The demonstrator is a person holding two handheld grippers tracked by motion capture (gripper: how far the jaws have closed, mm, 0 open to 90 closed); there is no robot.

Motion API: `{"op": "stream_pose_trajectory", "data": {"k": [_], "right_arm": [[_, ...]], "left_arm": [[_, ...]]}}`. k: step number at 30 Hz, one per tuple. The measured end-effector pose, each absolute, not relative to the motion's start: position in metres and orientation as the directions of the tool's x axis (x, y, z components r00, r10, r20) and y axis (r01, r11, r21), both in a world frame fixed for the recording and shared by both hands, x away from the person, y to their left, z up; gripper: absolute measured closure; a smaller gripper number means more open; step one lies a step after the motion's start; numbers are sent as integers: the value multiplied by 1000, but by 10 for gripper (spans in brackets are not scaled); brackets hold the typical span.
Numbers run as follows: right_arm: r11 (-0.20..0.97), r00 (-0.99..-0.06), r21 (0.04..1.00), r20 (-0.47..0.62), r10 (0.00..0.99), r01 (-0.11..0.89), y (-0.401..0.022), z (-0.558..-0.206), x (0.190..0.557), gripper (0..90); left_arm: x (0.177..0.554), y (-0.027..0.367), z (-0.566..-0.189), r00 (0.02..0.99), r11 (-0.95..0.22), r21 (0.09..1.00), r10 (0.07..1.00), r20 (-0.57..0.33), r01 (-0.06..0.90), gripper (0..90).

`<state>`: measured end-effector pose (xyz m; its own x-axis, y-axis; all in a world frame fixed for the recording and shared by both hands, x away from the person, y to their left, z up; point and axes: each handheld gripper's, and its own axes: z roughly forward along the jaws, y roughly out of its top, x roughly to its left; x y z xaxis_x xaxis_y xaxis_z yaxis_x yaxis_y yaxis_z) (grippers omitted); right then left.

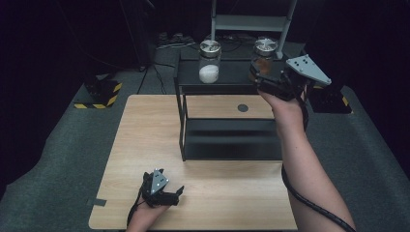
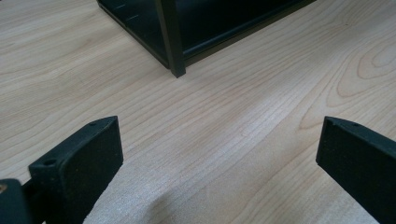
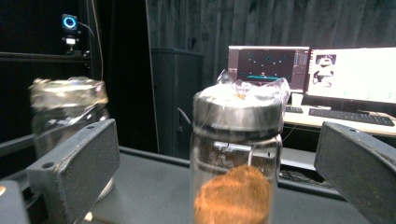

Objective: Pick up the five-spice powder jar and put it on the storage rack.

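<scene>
Up on the black shelf unit's (image 1: 227,79) top, the right gripper (image 1: 258,77) stands with jaws spread wide around the jar of brown powder (image 3: 236,163), pads apparently clear of the glass, though blur hampers certainty. Beside it stands the jar of white powder (image 1: 209,62). Released too, the left gripper (image 1: 178,192) rests low over the wooden table (image 1: 145,135).
</scene>
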<state>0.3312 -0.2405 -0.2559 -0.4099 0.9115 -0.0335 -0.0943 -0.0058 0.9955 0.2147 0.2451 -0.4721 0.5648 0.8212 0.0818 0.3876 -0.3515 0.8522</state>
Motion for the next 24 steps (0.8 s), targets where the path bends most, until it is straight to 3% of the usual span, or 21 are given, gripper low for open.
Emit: {"op": "stream_pose_trajectory", "data": {"k": [24], "right_arm": [[80, -465, 990, -124, 877, -113, -268, -317, 268, 0]], "left_arm": [[214, 242, -472, 563, -365, 848, 821, 98, 384, 9]]}}
